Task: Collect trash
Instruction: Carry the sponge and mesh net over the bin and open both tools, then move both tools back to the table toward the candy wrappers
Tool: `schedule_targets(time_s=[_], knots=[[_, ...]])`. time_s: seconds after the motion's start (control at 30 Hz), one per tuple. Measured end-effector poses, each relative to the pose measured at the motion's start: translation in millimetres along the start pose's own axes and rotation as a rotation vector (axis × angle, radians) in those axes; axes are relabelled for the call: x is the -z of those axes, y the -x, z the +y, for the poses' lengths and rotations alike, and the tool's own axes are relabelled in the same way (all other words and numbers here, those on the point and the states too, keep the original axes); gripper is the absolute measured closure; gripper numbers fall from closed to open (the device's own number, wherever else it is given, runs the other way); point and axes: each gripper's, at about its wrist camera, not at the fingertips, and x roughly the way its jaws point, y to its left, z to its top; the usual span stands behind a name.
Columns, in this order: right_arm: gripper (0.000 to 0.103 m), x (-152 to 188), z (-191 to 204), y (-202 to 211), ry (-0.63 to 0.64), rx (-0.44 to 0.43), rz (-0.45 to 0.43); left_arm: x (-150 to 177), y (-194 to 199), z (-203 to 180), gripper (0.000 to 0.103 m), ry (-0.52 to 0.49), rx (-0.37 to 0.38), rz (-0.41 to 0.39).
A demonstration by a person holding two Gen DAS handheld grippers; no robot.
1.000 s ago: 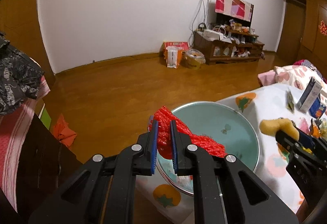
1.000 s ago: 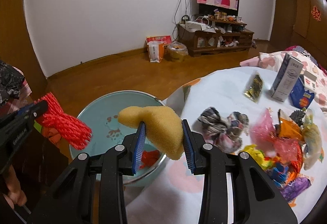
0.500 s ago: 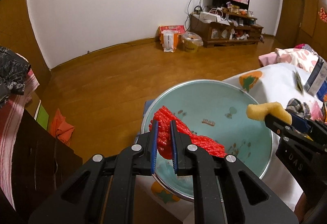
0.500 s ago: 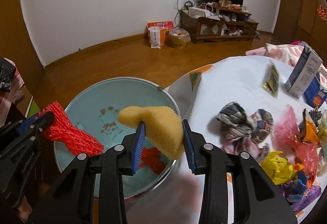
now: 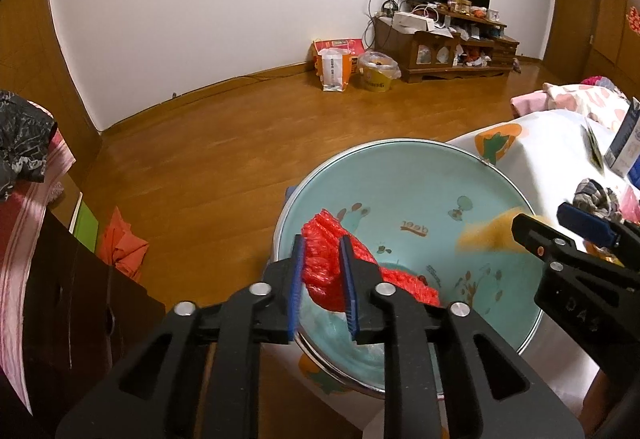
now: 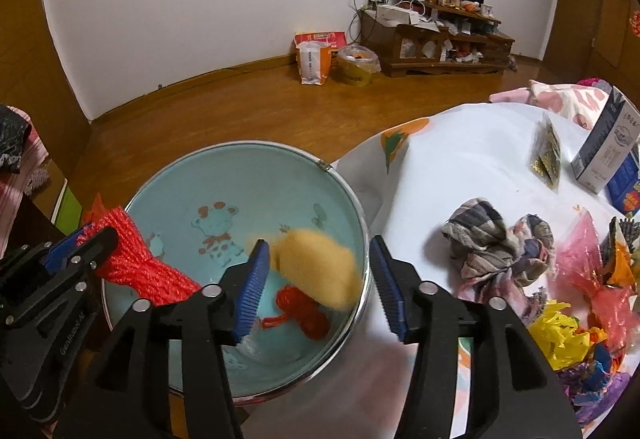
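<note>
A light-blue metal basin point(image 5: 400, 143) stands beside the table. My left gripper point(image 5: 321, 241) hangs over the basin's near rim. Its jaws are opening, and a red mesh net point(image 5: 320, 267) still fills the narrow gap and touches both pads. In the right wrist view the left gripper point(image 6: 80, 243) and the net point(image 6: 136, 263) sit at the basin's point(image 6: 248, 147) left side. My right gripper point(image 6: 319, 243) is opening wide above the basin. A yellow sponge point(image 6: 320, 271), blurred, drops free between its pads. Red scrap point(image 6: 300, 307) lies on the basin's bottom.
To the right is a table under a white cloth point(image 6: 460, 159), with a crumpled rag point(image 6: 500, 243), a heap of bright wrappers point(image 6: 580, 299), a dark packet point(image 6: 546, 151) and a carton point(image 6: 608, 151). A dark cabinet point(image 5: 60, 299) stands left; an orange cloth point(image 5: 120, 243) lies on the wooden floor.
Both grippers have come down closer over the basin. The right jaws have spread and the sponge has slipped out of them. The left jaws have parted slightly around the net.
</note>
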Motion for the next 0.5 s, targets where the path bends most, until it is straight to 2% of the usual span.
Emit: schedule_targets(time_s=[0.07,0.1,0.23,0.3,0.33,0.37,0.5], knots=[[0.041,-1.7,-0.2,3.3,-0.004,-0.004,-0.006,0.0,2.2,1.8,0.074,0.004,-0.002,-0.002],[0.04,-2.2,-0.6,5.5,-0.006,-0.002,-0.011,0.3,4.2,2.7,0.072,0.006,-0.005,-0.005],[0.039,-4.1,-2.4,13.8,-0.016,-0.002,-0.022,1.2,12.9,5.6,0.053,0.021,-0.012,-0.015],[0.038,-4.5,-3.9,19.8,-0.024,-0.004,-0.03,0.4,17.0,6.0,0.052,0.027,-0.013,-0.017],[0.036,-4.4,-4.4,22.3,-0.027,-0.004,-0.033,0.6,19.9,7.5,0.048,0.037,-0.012,-0.015],[0.035,-4.4,-5.8,26.3,-0.032,-0.002,-0.039,0.9,21.9,9.1,0.038,0.047,-0.014,-0.013],[0.032,-4.0,-11.1,40.7,-0.051,0.0,-0.056,5.1,33.5,11.0,0.031,0.078,-0.031,-0.015]])
